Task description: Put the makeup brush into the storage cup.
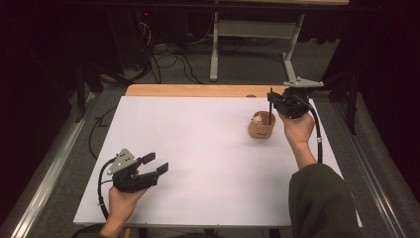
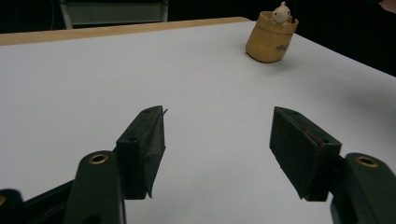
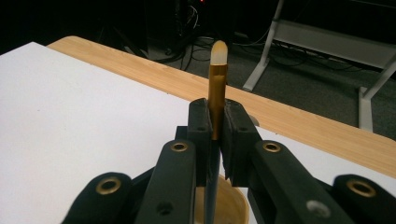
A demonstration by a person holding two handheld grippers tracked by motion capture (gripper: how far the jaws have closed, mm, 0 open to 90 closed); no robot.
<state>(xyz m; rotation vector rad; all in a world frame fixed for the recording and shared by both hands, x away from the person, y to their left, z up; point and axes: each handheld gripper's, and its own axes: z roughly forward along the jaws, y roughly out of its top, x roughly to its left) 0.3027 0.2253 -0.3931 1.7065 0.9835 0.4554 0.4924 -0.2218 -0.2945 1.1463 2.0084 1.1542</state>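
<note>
Brush point(image 3: 216, 88) stands clamped between the right gripper's point(image 3: 215, 123) closed fingers above the cup point(image 1: 261, 130); left gripper point(image 2: 217, 140) gapes empty.

High view overhead, facing forward; gripper views low, close; all share cup point(image 1: 261, 127)

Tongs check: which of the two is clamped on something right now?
The right tongs, above the tan cup, are shut on a thin brush standing upright between them. The left tongs stand open over bare table, gripping nothing.

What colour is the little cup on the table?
The cup is tan-yellow, clearest in the left gripper view.
</note>
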